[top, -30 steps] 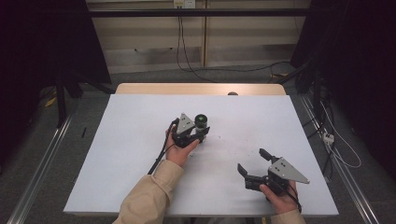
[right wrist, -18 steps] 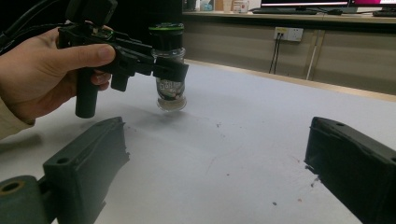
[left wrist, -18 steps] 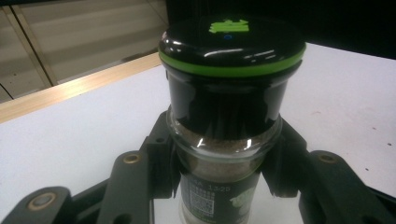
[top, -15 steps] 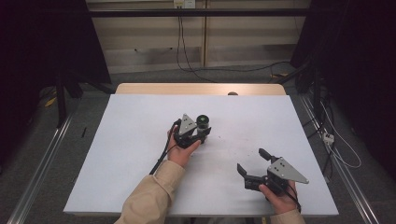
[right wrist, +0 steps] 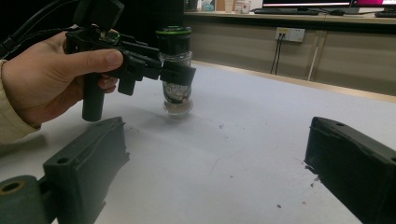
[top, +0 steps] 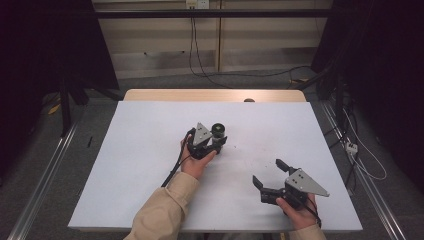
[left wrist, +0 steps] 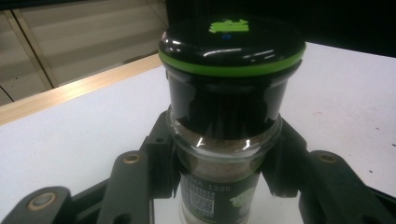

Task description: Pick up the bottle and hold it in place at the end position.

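Nearest me, my right gripper (top: 268, 182) rests low on the white table (top: 140, 150), jaws spread wide and empty. Farther out at mid-table, my left gripper (top: 216, 141) pinches an upright spice jar (left wrist: 224, 135) — glass, black lid, green ring. I judge it a hold; next move — a steady lift.

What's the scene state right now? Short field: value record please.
surface: white table
object: spice jar, black lid with green rim, upright
jar contact: base on or just above the table, cannot tell
left hand-held gripper: shut on the jar's glass body below the lid
right hand-held gripper: open, holds nothing, apart from the jar
right gripper aim: jaws point toward the jar
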`<state>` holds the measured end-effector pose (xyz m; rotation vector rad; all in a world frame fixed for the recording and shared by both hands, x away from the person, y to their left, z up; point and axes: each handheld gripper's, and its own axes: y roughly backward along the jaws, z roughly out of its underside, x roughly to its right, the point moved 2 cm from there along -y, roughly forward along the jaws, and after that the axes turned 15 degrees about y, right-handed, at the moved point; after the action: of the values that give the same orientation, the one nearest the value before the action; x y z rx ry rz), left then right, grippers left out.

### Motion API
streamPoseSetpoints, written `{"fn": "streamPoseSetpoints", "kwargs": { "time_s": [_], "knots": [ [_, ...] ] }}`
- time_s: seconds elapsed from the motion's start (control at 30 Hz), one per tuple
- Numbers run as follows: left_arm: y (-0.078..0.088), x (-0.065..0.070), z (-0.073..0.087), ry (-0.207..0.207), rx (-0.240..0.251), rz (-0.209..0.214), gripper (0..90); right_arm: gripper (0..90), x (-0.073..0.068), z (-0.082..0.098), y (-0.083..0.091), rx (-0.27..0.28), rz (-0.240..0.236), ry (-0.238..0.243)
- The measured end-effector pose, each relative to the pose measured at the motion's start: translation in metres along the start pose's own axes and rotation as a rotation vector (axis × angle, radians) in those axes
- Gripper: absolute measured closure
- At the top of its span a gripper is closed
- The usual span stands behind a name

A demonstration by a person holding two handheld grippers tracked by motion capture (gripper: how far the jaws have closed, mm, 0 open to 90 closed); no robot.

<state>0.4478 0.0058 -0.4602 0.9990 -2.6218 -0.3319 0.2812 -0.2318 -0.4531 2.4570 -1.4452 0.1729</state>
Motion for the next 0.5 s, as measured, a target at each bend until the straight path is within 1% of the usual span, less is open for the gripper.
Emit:
{"fn": "streamPoseSetpoints", "kwargs": {
  "time_s": [0.07, 0.13, 0.2, 0.3, 0.33, 0.4, 0.5],
  "knots": [
    [-0.0001, -0.0005, 0.0005, -0.004, 0.001, -0.006, 53.4, 4.7, -0.0005, 0.0002, -0.0005, 0.000, -0.002, -0.003],
    [-0.0008, -0.0005, 0.0009, -0.008, -0.002, 0.002, 53.4, 4.7, -0.0010, 0.0004, -0.0010, 0.000, -0.006, -0.001],
    [-0.0014, 0.0002, 0.0021, -0.002, -0.001, 0.004, 53.4, 4.7, -0.0014, 0.0001, -0.0013, 0.000, -0.006, 0.001],
    [-0.0025, 0.0004, 0.0037, -0.011, -0.007, 0.000, 53.4, 4.7, -0.0016, 0.0000, -0.0018, 0.000, -0.007, 0.000],
    [-0.0031, 0.0007, 0.0044, -0.002, -0.007, 0.007, 53.4, 4.7, -0.0017, -0.0001, -0.0019, 0.000, -0.007, 0.000],
    [-0.0038, 0.0005, 0.0053, -0.011, -0.011, 0.006, 53.4, 4.7, -0.0020, -0.0003, -0.0023, 0.001, -0.009, -0.002],
    [-0.0043, 0.0010, 0.0065, -0.011, -0.012, 0.004, 53.4, 4.7, -0.0020, -0.0002, -0.0032, 0.004, -0.012, -0.002]
  ]
}}
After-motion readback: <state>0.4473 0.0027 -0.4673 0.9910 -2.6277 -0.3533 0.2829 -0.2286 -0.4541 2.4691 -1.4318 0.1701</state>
